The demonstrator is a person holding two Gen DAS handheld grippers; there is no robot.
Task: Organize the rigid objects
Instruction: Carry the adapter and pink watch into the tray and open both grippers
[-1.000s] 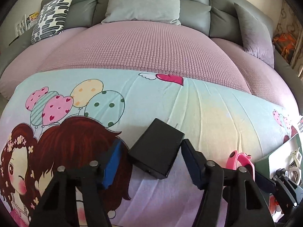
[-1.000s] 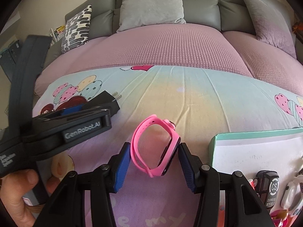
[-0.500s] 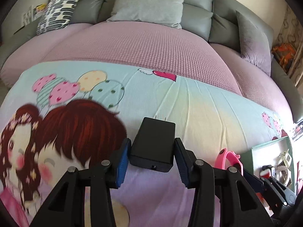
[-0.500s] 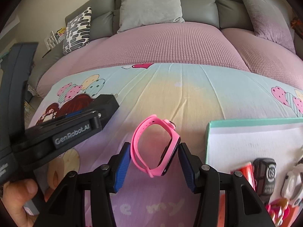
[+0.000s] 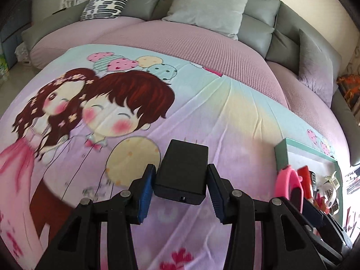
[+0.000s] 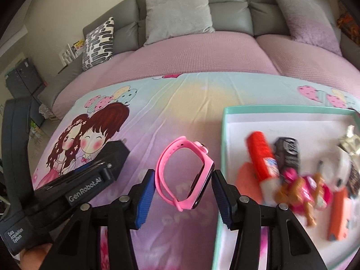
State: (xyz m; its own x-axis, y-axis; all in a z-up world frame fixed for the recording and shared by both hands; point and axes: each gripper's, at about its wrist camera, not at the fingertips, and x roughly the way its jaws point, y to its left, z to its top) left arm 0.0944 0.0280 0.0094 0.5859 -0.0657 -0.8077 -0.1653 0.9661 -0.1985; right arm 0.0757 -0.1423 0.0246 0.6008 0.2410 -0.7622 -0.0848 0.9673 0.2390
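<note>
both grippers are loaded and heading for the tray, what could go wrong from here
1. The pink watch is pinched across its flexible band by the right hand-held gripper; the loop could flex and slip out before reaching the tray.
2. The tray already holds a red tube, a black fob and other bits, so a drop could knock them about.
3. The left hand-held gripper grips only the near end of the charger, which may pivot.

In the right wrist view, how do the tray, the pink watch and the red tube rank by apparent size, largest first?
1. tray
2. pink watch
3. red tube

The watch sits nearer the camera, so its lead over the blurred tube is unsure.
</note>
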